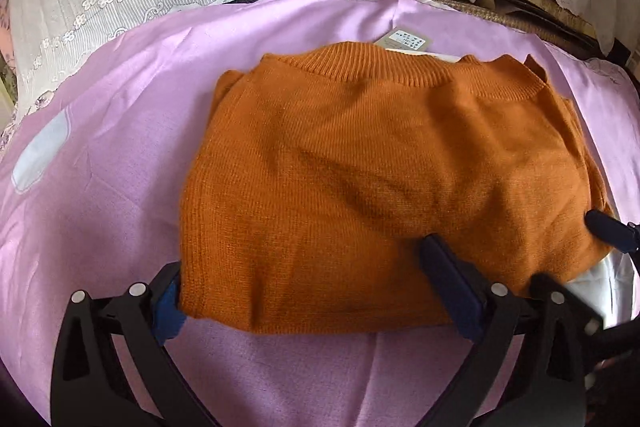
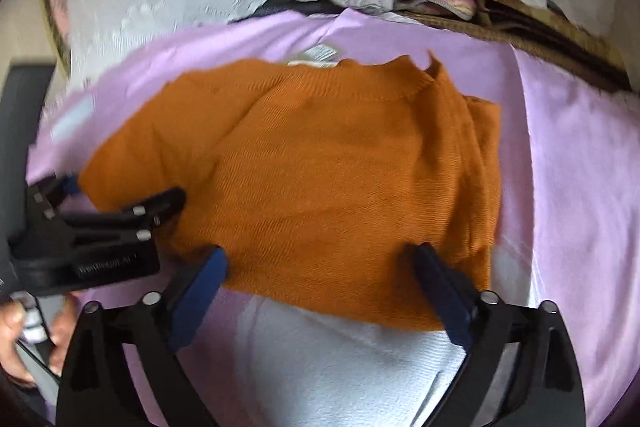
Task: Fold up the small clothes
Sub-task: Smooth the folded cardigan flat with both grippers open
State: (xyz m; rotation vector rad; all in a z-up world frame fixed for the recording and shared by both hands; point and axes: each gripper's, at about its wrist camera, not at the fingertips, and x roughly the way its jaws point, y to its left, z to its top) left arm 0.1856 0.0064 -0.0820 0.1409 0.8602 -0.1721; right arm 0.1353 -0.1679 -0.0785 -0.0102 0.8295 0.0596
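Orange knit sweater [image 1: 384, 179] is lying folded on the lilac sheet [image 1: 120, 131]. Both claws, left claw [image 1: 320, 291] and right claw [image 2: 320, 287], are spreading wide at its six o'clock edge, pinching nothing. Next probably calls for smoothing.

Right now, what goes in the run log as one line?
item: folded orange knit sweater on lilac sheet | left gripper: jaws open, astride near hem | right gripper: jaws open, astride near hem | paper tag at collar

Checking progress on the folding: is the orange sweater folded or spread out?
Folded: the orange sweater lies as a compact rectangle, neckband at the far edge, layers stacked along one side, no sleeves showing.
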